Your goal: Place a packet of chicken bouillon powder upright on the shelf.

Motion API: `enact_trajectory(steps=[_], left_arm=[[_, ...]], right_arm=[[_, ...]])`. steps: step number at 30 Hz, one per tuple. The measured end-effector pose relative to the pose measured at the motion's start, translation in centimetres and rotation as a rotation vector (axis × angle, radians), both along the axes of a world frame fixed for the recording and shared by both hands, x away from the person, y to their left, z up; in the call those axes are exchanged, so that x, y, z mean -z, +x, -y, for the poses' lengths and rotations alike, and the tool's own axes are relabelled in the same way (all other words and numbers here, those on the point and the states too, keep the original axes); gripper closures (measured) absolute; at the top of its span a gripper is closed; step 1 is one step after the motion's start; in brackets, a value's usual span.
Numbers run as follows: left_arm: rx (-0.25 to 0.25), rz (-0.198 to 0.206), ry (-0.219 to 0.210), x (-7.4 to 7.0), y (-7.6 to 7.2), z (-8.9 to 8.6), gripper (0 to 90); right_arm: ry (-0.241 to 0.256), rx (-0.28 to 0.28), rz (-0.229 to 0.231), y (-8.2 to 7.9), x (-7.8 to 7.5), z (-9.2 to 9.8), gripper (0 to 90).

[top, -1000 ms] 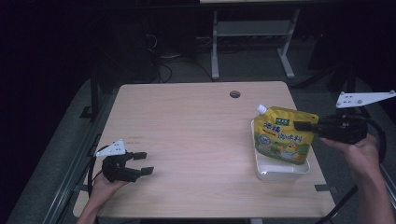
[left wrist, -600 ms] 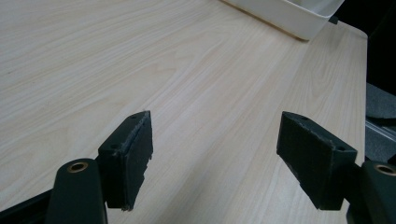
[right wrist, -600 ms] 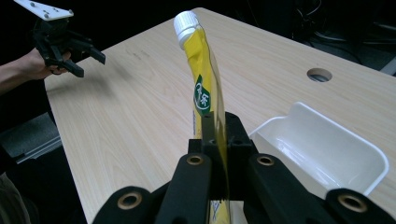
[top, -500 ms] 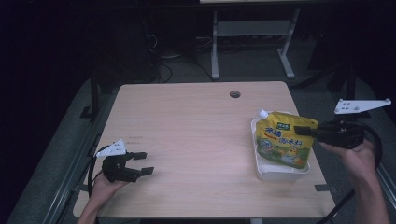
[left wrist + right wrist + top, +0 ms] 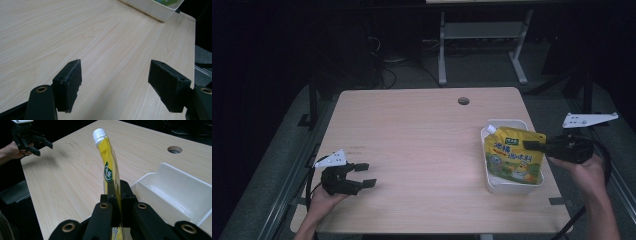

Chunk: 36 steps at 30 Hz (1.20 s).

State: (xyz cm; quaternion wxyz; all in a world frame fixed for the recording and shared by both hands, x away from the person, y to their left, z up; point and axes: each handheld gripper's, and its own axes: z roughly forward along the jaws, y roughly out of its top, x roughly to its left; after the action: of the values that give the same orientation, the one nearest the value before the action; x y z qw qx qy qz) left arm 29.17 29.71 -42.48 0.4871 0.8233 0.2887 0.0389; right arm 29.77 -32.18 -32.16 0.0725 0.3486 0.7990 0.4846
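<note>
1. Right gripper point(image 5: 532, 145), in the high view, has its jaws pinched on the right edge of the yellow pouch point(image 5: 513, 161), which stands upright over the white tray point(image 5: 486, 171) at the table's right side, cap point(image 5: 490, 130) toward the upper left. The left gripper point(image 5: 364, 175) rests far off at the near left corner of the table point(image 5: 412, 140), jaws spread and empty, so the right hand is plainly the working one.
2. Left gripper view: its two pads stand wide apart over bare wood, gripping nothing; the tray's point(image 5: 152, 8) corner lies well ahead.
3. Right gripper view: the jaws are closed flat on the pouch's point(image 5: 110, 172) thin edge, its long axis rising straight up to the white cap point(image 5: 99, 135). The tray's open well point(image 5: 172, 192) sits just right of the pouch, nothing blocking it; I judge lowering it there is the next move. The cable hole point(image 5: 174, 149) lies beyond.
</note>
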Motion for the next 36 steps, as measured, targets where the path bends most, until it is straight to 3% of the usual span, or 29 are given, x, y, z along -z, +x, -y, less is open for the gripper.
enact_trajectory(steps=[20,24,27,28,31,32,36], left_arm=[[0.005,-0.006,0.003,0.0,0.0,0.3,26.7],[0.004,-0.004,0.002,0.1,0.0,0.3,26.4],[0.004,-0.006,0.004,0.1,0.0,0.4,26.2],[0.006,-0.005,0.007,0.1,0.0,0.5,26.2],[0.006,-0.007,0.010,0.1,0.0,0.5,26.2],[0.006,-0.008,0.009,0.1,0.0,0.5,26.1],[0.007,-0.011,-0.003,0.1,0.0,0.4,26.1]], right_arm=[[0.044,0.031,-0.004,-0.6,1.8,1.2,86.0],[0.081,0.056,-0.009,-1.0,2.4,2.0,81.8],[0.087,0.057,-0.008,-1.2,2.6,2.1,80.2],[0.090,0.061,-0.011,-1.2,2.6,2.1,75.2],[0.091,0.067,-0.015,-1.2,2.6,2.1,73.2],[0.089,0.083,-0.013,-1.1,2.4,2.2,67.5],[0.084,0.096,-0.008,-1.1,1.9,2.1,62.5]])
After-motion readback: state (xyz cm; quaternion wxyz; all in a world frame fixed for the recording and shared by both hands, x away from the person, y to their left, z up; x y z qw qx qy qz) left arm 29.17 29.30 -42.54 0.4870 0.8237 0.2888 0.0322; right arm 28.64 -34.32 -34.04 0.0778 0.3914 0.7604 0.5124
